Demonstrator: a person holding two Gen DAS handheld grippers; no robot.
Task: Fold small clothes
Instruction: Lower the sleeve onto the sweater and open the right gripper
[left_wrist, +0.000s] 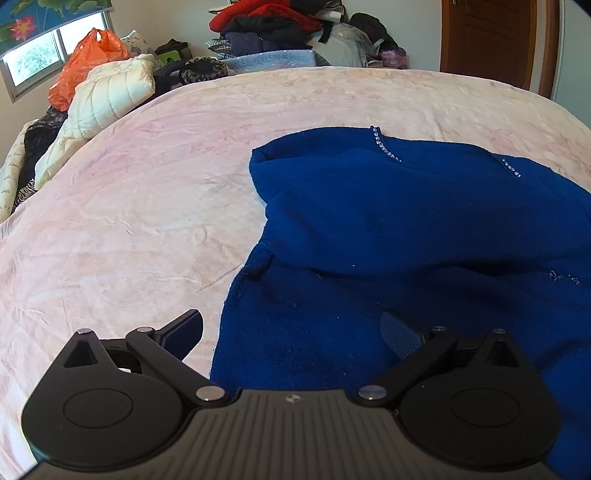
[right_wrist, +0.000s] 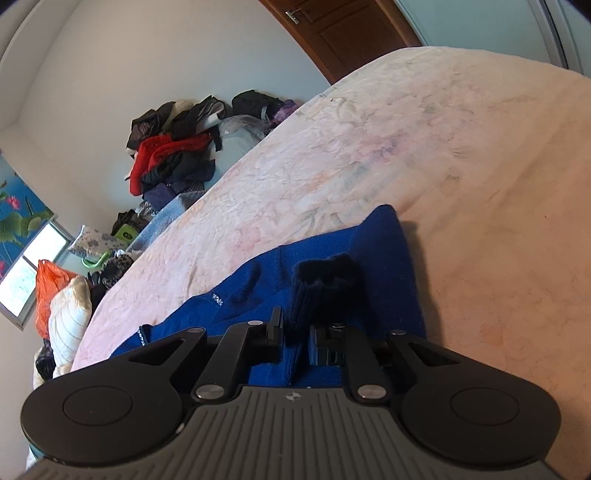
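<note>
**Blue sweater half folded on the bed, right tongs at its cuff**

The blue sweater (left_wrist: 388, 229) lay on the pink bedspread (left_wrist: 129, 206), toward the right of the left wrist view, its near part folded over itself and a line of small sparkling stones (left_wrist: 386, 146) running along the far edge. The left tongs (left_wrist: 291, 332) stood wide apart above the sweater's near hem, one finger over bare bedspread, the other over blue cloth, with nothing pinched between them.

Over in the right wrist view, the right tongs (right_wrist: 297, 341) sat narrow, and a strip of the sweater's (right_wrist: 376, 254) ribbed fabric ran up between the two fingers. The dark cuff (right_wrist: 327, 280) stood up just beyond the tips, bunched and upright. A sliver of gap showed beside the cloth, so the pads looked loosened rather than clamping hard. The bedspread (right_wrist: 424, 147) stretched away beyond it.

At the far side of the bed sat a pile of clothes (left_wrist: 273, 29), red and dark pieces on top. An orange plastic bag (left_wrist: 85, 62) and a cream quilted jacket (left_wrist: 110, 96) lay by the window (left_wrist: 40, 55). A brown door (left_wrist: 491, 40) stood at the far right.
</note>
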